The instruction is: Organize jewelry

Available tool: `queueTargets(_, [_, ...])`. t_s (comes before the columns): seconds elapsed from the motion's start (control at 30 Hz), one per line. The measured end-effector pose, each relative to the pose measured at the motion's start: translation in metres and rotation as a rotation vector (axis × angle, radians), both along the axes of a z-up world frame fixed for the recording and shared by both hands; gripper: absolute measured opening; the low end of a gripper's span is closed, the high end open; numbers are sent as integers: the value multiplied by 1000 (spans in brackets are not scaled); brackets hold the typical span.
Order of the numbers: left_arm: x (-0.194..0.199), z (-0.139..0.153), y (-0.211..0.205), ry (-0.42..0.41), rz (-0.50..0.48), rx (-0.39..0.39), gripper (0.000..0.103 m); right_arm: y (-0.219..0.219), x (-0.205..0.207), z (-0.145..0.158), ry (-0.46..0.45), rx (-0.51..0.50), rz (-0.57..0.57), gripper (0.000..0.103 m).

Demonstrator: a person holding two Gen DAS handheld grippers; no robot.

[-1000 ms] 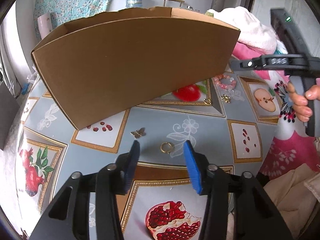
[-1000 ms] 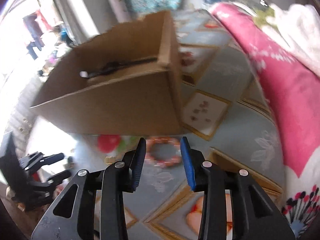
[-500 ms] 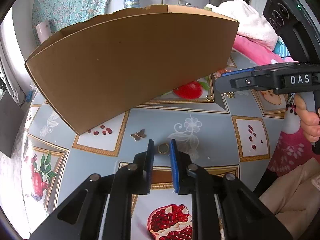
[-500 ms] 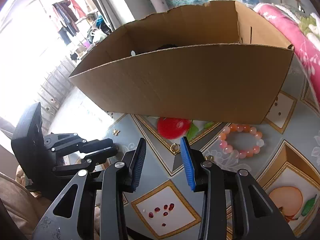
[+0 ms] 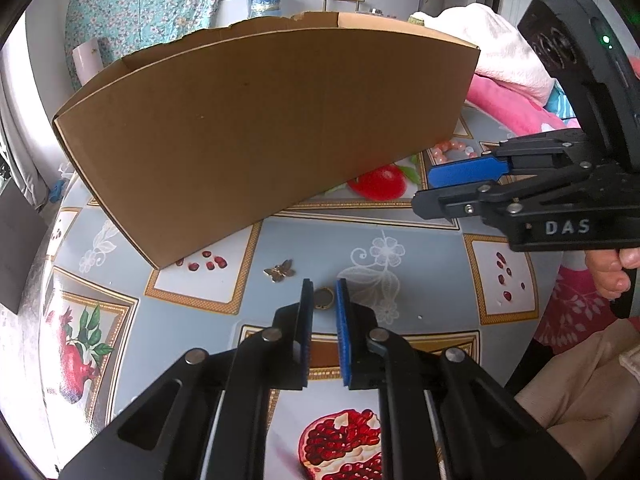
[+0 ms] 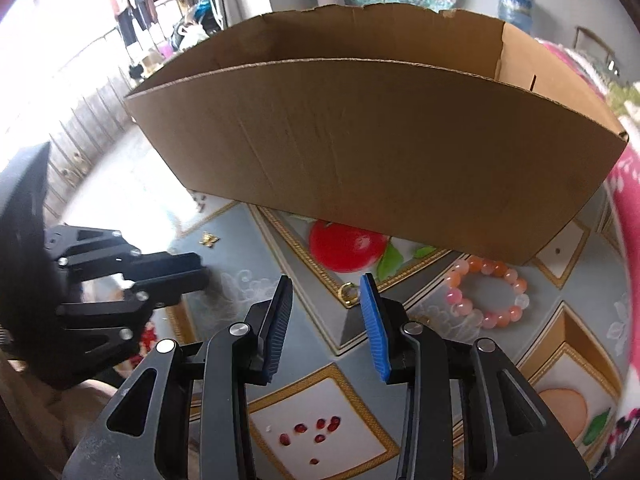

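Observation:
My left gripper (image 5: 323, 286) is shut on a gold ring (image 5: 323, 298), which stands between its blue pads at table level. A gold butterfly charm (image 5: 279, 271) lies just left of it. A big open cardboard box (image 5: 260, 128) stands behind. My right gripper (image 6: 325, 283) is open and empty above a second gold ring (image 6: 348, 292). A pink bead bracelet (image 6: 486, 294) lies to its right, by the box's corner (image 6: 520, 256). The butterfly charm also shows in the right wrist view (image 6: 209, 239).
The table has a blue cloth with fruit prints (image 5: 400, 240). Pink and white bedding (image 5: 504, 80) lies at the far right. My right gripper (image 5: 460, 184) reaches in from the right in the left wrist view. The left gripper (image 6: 160, 276) shows at left in the right wrist view.
My left gripper went from wide open to shut on the gold ring. My right gripper swung left from over the bracelet to over the second gold ring, still open.

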State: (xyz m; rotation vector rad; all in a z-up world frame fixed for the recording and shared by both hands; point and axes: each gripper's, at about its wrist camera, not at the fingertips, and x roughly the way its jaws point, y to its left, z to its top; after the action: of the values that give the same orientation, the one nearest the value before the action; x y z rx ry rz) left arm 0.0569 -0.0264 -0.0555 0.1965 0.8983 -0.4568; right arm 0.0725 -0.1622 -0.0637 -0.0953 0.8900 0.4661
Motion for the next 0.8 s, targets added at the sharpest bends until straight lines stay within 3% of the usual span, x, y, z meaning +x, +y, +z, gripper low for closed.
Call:
queueTargets(0.07, [0,0,0,0,0,-2,10,2,1,-2,-10,-22,-1,31])
queueTargets(0.33, [0,1,1,0,1,-5,9,12,5,-14,-26,-90,-4,9])
queueTargets(0.8, [-1,5,1,-2,-2,-14,9,-7,-3,0,-39,-58,-13,8])
